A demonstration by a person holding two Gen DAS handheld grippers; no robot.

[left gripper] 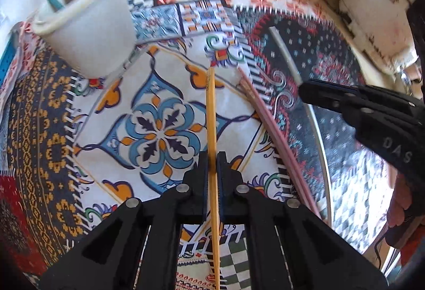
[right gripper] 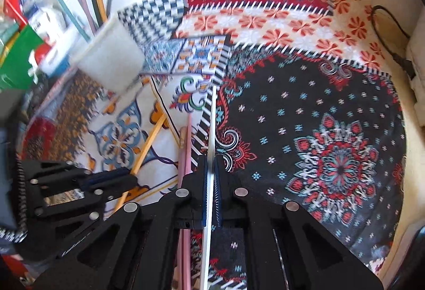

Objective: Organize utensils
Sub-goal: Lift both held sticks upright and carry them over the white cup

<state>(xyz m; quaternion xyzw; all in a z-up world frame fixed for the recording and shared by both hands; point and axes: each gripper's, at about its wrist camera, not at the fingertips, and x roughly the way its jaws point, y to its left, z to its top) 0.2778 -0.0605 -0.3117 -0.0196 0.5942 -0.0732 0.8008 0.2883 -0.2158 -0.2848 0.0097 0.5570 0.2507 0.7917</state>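
Observation:
My left gripper (left gripper: 212, 157) is shut on a yellow chopstick (left gripper: 211, 109) that points away over the patterned cloth. My right gripper (right gripper: 211, 159) is shut on a white chopstick (right gripper: 212, 117); it also shows in the left wrist view (left gripper: 305, 90) at the right, gripping the white stick (left gripper: 285, 53). Two pink chopsticks (left gripper: 268, 125) lie on the cloth between the held sticks, also in the right wrist view (right gripper: 187, 146). A white cup (left gripper: 93, 32) holding several sticks stands at the far left, also in the right wrist view (right gripper: 111, 58). The left gripper (right gripper: 132, 178) and yellow stick (right gripper: 151, 143) show there too.
A patchwork tablecloth (right gripper: 292, 104) covers the table. A white wall runs behind. A white box (left gripper: 377, 13) and a black cable (right gripper: 385, 32) sit at the far right. Coloured packages (right gripper: 24, 37) crowd the far left.

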